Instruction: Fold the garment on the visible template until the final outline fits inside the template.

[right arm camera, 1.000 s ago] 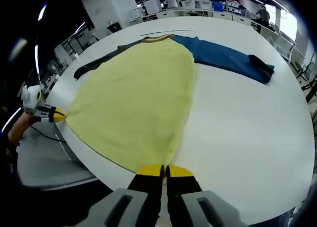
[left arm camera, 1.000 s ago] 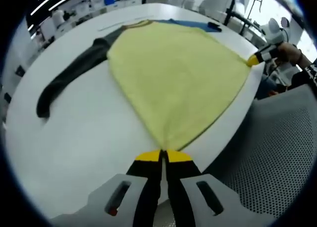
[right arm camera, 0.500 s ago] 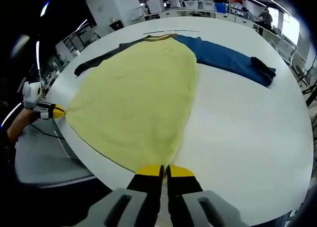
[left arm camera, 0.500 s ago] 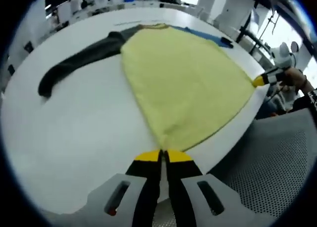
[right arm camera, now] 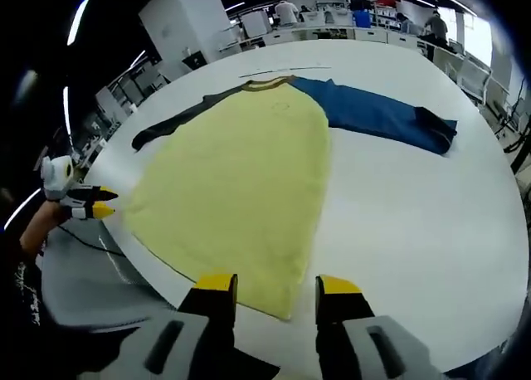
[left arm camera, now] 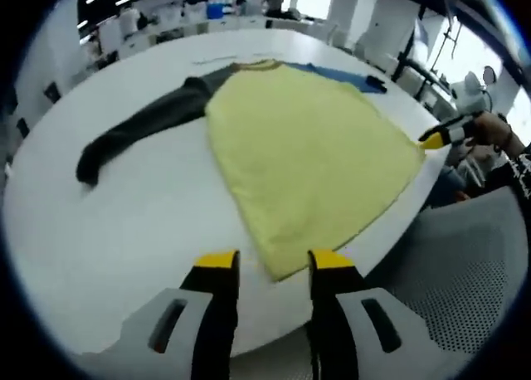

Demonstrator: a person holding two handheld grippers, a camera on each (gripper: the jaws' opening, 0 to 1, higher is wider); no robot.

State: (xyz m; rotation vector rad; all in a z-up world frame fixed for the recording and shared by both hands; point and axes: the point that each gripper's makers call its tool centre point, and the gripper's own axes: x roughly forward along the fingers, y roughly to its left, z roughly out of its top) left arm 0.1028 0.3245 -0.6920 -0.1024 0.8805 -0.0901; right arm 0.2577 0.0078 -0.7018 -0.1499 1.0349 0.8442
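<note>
1. Left gripper view: my left gripper (left arm camera: 267, 262) has its jaws apart, empty, the yellow shirt's (left arm camera: 311, 152) hem corner lying between the tips at 6 o'clock on the white table (left arm camera: 108, 222); dark sleeve (left arm camera: 141, 123) at 10.

2. Right gripper view: my right gripper (right arm camera: 278, 285) is likewise spread, hem corner loose at 6; blue sleeve (right arm camera: 373, 114) at 1. I see no template here, so folding blind risks overshooting.

Open right hand-held gripper (right arm camera: 276, 285), yellow garment (right arm camera: 239, 181) flat, white table (right arm camera: 415, 206)

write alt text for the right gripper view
A yellow shirt with one grey sleeve and one blue sleeve lies flat on a round white table. The right gripper is open at its hem corner.
</note>
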